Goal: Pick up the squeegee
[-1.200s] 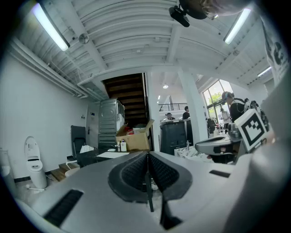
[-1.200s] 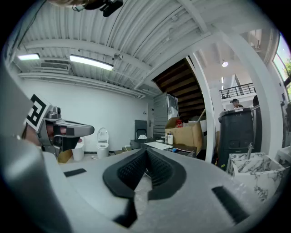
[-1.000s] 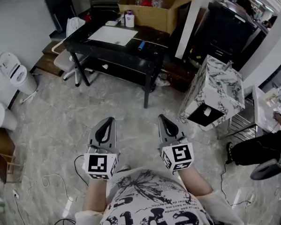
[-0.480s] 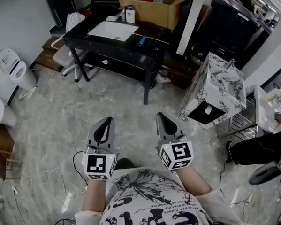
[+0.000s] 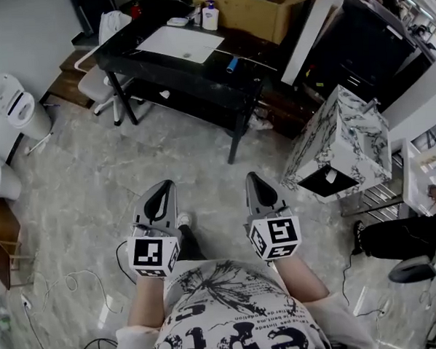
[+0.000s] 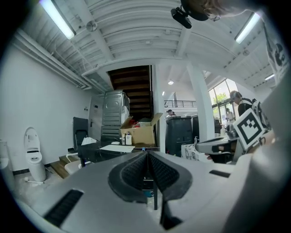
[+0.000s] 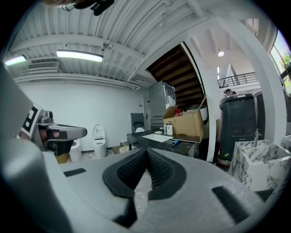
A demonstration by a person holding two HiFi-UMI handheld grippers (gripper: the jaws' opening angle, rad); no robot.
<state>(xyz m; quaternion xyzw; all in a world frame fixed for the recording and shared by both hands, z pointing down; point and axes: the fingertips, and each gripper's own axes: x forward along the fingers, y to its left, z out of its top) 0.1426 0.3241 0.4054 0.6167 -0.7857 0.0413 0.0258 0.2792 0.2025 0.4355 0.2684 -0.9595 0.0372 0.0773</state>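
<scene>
Squeegee (image 5: 232, 64): probably the small blue item near the front edge of the black table (image 5: 198, 75), well away from both claws, though it is too small to be sure.
The left gripper (image 5: 163, 193) and right gripper (image 5: 258, 188) are held side by side in front of the person's body, over the marble-patterned floor. Each has its jaws pressed together with nothing between them. A cardboard box (image 5: 261, 15) and a white bottle (image 5: 210, 17) sit further back on the table. If the blue item is the handle, the tool is likely light, with a stiff handle and a soft, bendy rubber blade. The handle would be the place to take hold, across its middle, since pinching the blade would let it flex and slip. Either claw must open before it can grip.
</scene>
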